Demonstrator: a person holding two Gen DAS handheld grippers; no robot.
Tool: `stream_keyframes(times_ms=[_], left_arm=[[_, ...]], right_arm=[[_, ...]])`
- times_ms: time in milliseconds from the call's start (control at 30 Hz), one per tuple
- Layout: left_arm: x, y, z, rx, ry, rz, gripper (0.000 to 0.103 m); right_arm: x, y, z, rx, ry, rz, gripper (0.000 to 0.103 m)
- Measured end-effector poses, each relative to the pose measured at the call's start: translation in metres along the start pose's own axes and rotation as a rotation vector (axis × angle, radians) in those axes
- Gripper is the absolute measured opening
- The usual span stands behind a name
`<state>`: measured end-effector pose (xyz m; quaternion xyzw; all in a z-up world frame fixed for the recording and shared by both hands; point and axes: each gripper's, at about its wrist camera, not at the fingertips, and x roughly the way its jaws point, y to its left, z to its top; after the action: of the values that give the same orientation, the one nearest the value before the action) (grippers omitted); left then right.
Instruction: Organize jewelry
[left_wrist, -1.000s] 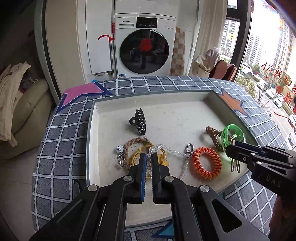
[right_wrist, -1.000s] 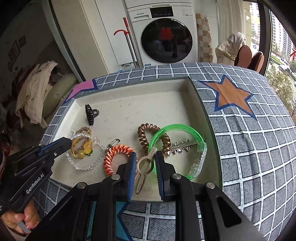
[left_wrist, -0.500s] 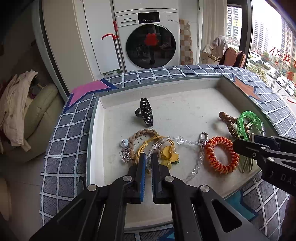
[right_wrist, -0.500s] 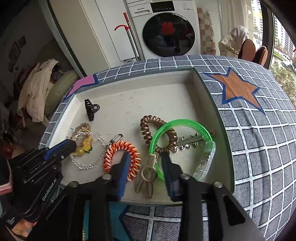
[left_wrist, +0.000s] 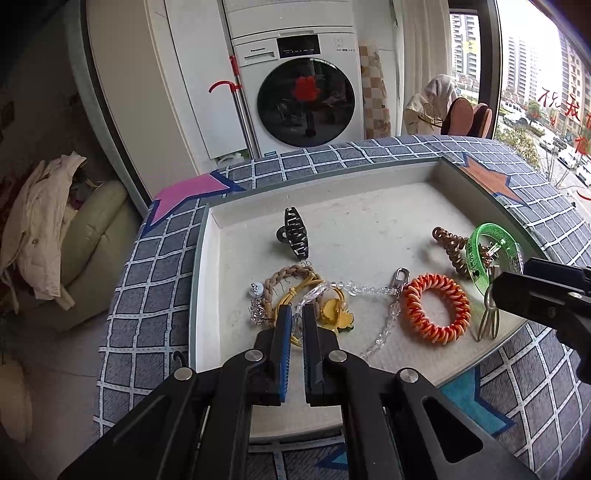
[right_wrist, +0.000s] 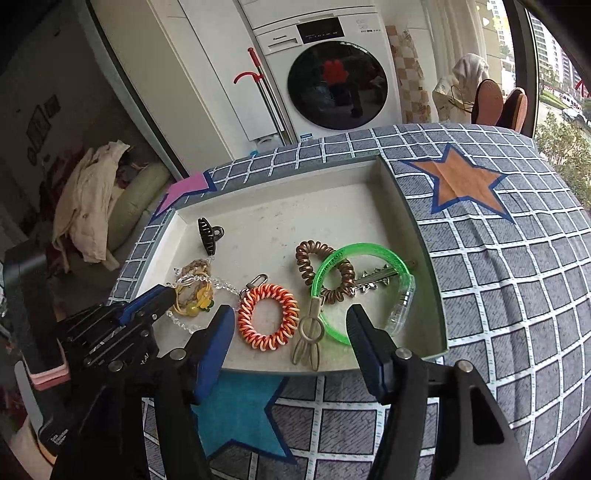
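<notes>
So the left tool (left_wrist: 297, 312) was pinched nearly closed around the clear bead chain (left_wrist: 373, 290), right over the yellow cord charm (left_wrist: 332, 312) in the tray (right_wrist: 417, 236). The right tool (right_wrist: 290, 319) was spread wide, hanging just above the tan hair clip (right_wrist: 309, 338), between the orange coil bracelet (right_wrist: 267, 319) and the green bangle (right_wrist: 364, 286).

Hair claw (right_wrist: 209, 235) at tray (right_wrist: 417, 236) back-left; coil tie (right_wrist: 267, 318) front-centre, bangle (right_wrist: 364, 291) to its right, w/ chain (right_wrist: 221, 285) left.
</notes>
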<state>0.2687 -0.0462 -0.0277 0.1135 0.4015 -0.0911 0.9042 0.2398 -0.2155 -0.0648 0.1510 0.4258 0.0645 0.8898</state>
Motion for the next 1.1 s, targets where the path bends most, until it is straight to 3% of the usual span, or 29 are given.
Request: stream_keyframes(times_ms=[233, 633, 667, 700, 800, 933, 1000, 1067, 1100], left_arm=[[-0.012, 0.009, 0.001, -0.022, -0.025, 0.02, 0.025], [-0.018, 0.015, 0.002, -0.063, -0.035, -0.008, 0.025], [-0.019, 0.016, 0.002, -0.066, -0.039, -0.007, 0.042], [-0.021, 0.016, 0.002, -0.067, -0.039, -0.004, 0.103], [-0.023, 0.015, 0.0, -0.065, -0.073, 0.039, 0.103], [-0.015, 0.016, -0.003, -0.075, -0.069, 0.034, 0.103], [-0.012, 0.016, -0.006, -0.079, -0.07, 0.036, 0.103], [-0.009, 0.015, -0.01, -0.083, -0.071, 0.041, 0.103], [-0.009, 0.015, -0.011, -0.086, -0.072, 0.044, 0.103]], right_arm=[[-0.008, -0.005, -0.005, -0.007, -0.006, -0.033, 0.067], [-0.019, -0.005, -0.008, -0.025, -0.025, -0.062, 0.067], [-0.02, -0.004, -0.008, -0.025, -0.027, -0.061, 0.067], [-0.021, -0.004, -0.008, -0.026, -0.03, -0.062, 0.067], [-0.023, -0.003, -0.008, -0.034, -0.04, -0.076, 0.069], [-0.029, 0.001, -0.011, -0.052, -0.062, -0.105, 0.087], [-0.033, 0.003, -0.014, -0.062, -0.085, -0.121, 0.087], [-0.037, 0.005, -0.018, -0.067, -0.116, -0.125, 0.102], [-0.04, 0.005, -0.021, -0.066, -0.138, -0.121, 0.103]])
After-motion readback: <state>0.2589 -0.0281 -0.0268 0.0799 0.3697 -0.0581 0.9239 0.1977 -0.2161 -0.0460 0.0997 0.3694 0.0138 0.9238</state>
